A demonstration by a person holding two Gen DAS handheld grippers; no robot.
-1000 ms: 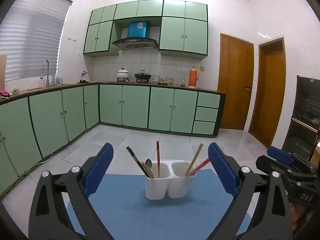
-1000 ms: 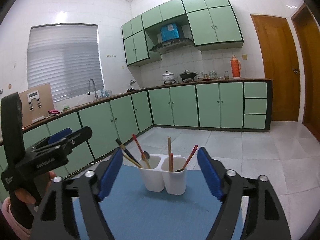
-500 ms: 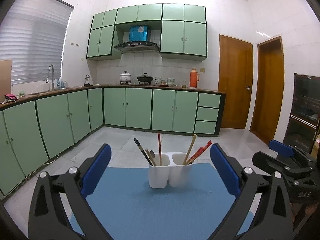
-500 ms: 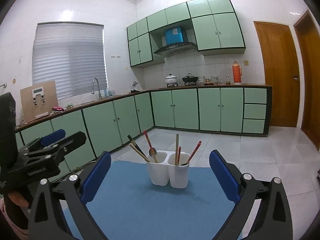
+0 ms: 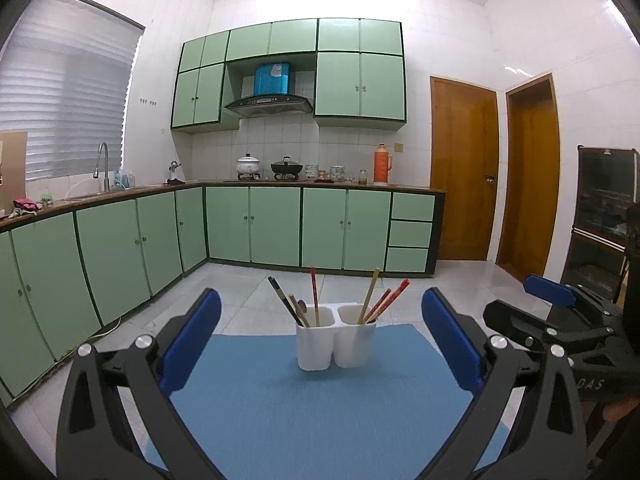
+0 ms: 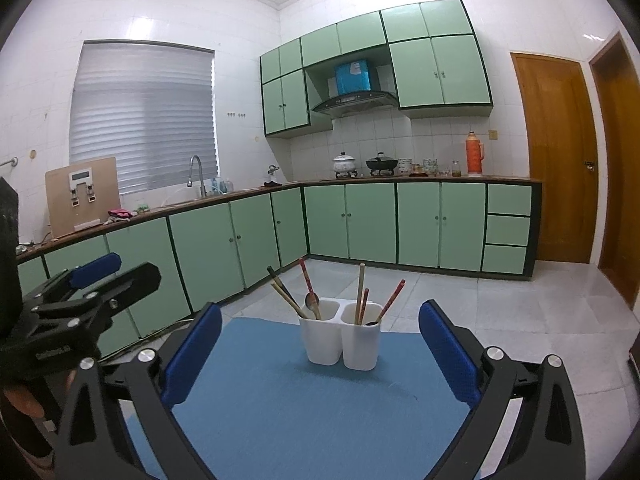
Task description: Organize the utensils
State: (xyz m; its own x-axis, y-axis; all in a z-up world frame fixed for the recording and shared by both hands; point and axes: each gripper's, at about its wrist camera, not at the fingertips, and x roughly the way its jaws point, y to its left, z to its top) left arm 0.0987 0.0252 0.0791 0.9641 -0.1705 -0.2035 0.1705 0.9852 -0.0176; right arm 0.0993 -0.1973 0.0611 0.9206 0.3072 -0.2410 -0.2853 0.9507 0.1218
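Green cabinets (image 5: 276, 224), orange thermos (image 5: 382, 163), wooden doors (image 5: 464, 168), window blinds (image 6: 144, 116)

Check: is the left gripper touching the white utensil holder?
Apart. Left wrist view shows the left gripper open, with bare blue mat between its fingers and the white utensil holder.

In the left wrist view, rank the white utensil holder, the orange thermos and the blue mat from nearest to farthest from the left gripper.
1. Blue mat, directly under the left gripper.
2. White utensil holder, ahead on the mat.
3. Orange thermos, on the far counter.
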